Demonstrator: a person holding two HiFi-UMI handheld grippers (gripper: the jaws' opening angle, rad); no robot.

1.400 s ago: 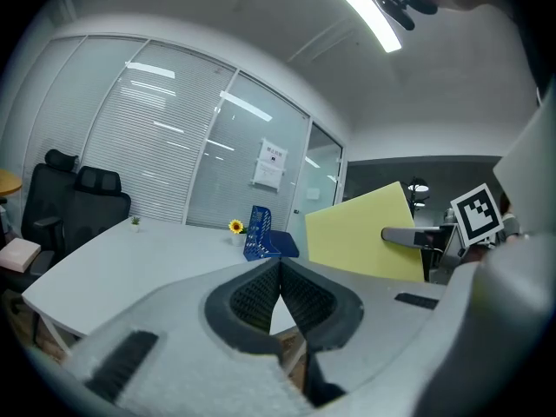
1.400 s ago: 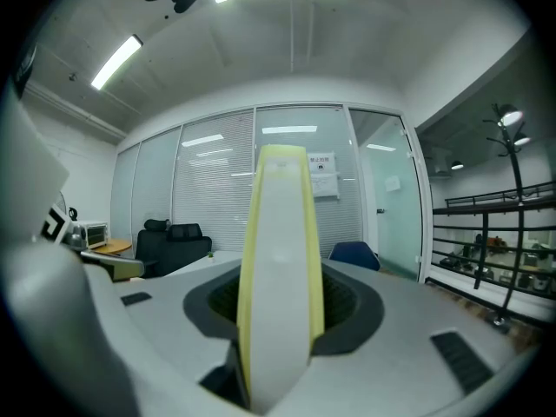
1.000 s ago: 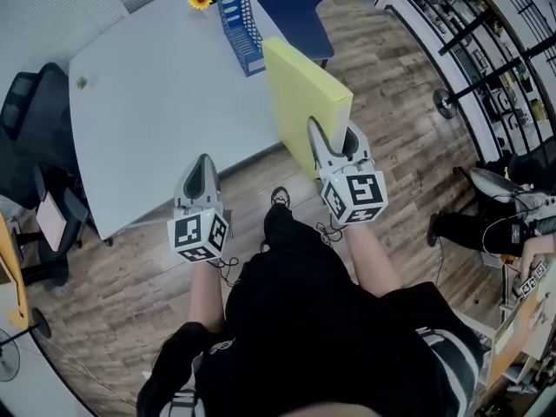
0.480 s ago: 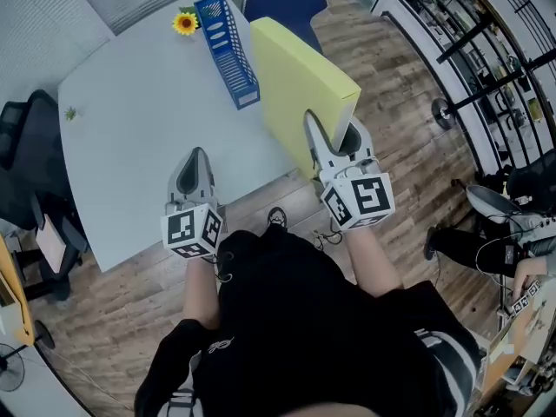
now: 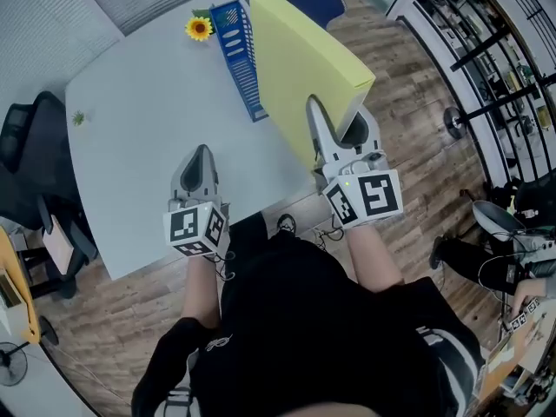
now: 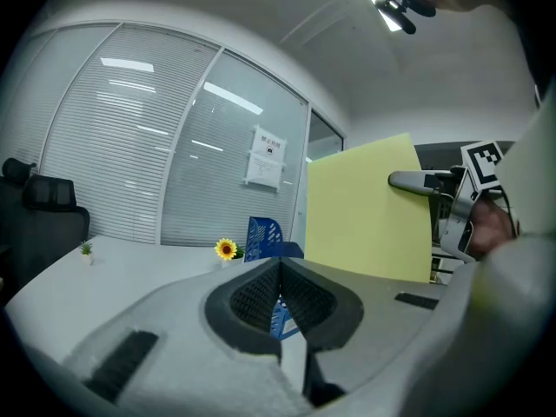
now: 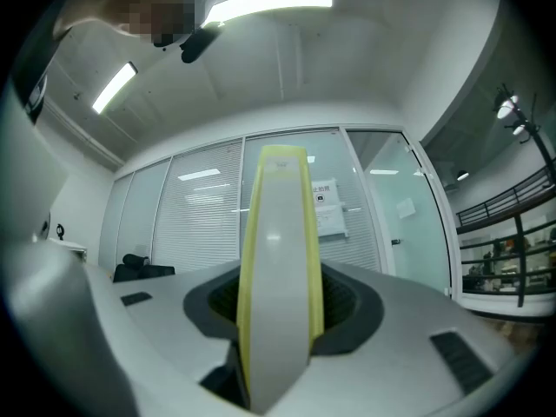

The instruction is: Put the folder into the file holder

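At centre right, the right gripper (image 5: pixel 335 127) clamps the near end of the yellow folder (image 5: pixel 300 59); the left gripper (image 5: pixel 198 153), lower left, is closed on nothing. Gripped at one end, the folder could sag and strike the blue file holder (image 5: pixel 241 50) just left of it, toppling it.

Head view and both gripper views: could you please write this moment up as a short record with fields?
folder: yellow, held on edge in the air, apart from the file holder
file holder: blue, standing on the table next to a sunflower
right gripper: fingers shut on the folder's near end
left gripper: fingers together, nothing between them
task status: folder not yet in the file holder
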